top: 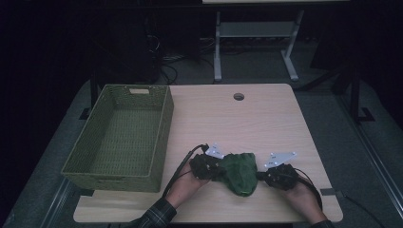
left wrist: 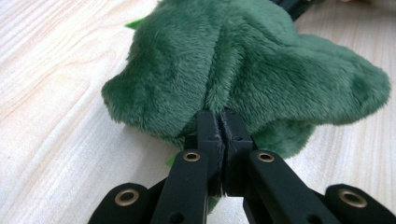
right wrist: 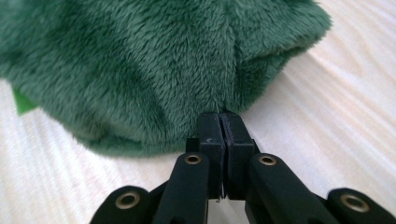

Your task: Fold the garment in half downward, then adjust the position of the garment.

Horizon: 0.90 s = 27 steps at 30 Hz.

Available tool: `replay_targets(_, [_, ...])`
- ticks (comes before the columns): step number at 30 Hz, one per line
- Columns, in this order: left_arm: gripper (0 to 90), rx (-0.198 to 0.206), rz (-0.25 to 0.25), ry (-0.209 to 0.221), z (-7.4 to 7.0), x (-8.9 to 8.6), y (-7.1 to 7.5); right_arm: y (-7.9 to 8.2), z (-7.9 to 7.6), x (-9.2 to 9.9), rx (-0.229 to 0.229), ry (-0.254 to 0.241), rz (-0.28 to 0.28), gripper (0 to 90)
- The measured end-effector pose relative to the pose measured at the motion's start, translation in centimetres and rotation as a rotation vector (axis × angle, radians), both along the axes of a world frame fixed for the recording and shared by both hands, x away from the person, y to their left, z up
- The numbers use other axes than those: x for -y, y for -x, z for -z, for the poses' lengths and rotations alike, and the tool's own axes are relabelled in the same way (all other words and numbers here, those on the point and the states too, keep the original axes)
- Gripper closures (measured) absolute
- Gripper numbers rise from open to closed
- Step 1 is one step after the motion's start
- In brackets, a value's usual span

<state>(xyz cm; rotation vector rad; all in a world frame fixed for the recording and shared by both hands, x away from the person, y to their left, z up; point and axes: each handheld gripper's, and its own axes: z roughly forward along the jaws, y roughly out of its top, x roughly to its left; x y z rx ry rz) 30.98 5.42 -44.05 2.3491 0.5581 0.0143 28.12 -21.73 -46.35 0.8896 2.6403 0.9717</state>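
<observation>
Green plush (top: 241,173): lies on the surface (top: 266,118), near its front edge, between both grippers. Fabric bunched and soft, pile dark green; a bright green tab (left wrist: 134,22) protrudes at the far edge in the left gripper view, and a similar tab (right wrist: 19,101) at the left margin in the right gripper view. Underside rests on the wood in both gripper views.

Left gripper (top: 219,169): at the plush's left edge, jaws pressed together on a fold of fabric. Pinch confirmed in the left gripper view (left wrist: 220,122), where pile closes over both jaw tips. Left hand (top: 187,183) behind it, plaid sleeve (top: 157,216) at the bottom margin.

Right gripper (top: 260,175): at the plush's right edge, jaws likewise clamped together on the fabric rim. Pinch confirmed in the right gripper view (right wrist: 219,122). Right hand (top: 302,197) behind it, cable (top: 311,183) looped over the wrist.

Basket (top: 161,142): green woven, rectangular, on the left part of the surface, well apart from the plush.

Hole (top: 238,97): round, in the surface near the far edge.

Floor beyond: dark, with a white frame (top: 256,31) and cables (top: 164,59).
</observation>
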Motion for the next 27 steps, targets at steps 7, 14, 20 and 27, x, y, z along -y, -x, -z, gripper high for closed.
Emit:
replay_targets(7, [85.5,0.013,0.002,0.014,-0.3,-0.2,-0.1,0.0,-0.4,0.7,0.005,-0.069,0.017,75.4])
replay_targets(14, [76.6,0.026,-0.005,0.059,-1.4,-0.7,-0.2,0.3,-0.9,2.1,0.029,-0.125,0.084,44.9])
replay_targets(20, [61.3,0.051,-0.005,0.074,-2.7,-0.9,-0.3,0.5,-0.5,4.0,0.062,-0.131,0.16,26.9])
replay_targets(27, [50.9,0.076,-0.008,0.099,-3.8,-0.7,-0.5,0.2,0.1,5.1,0.057,-0.134,0.198,21.9])
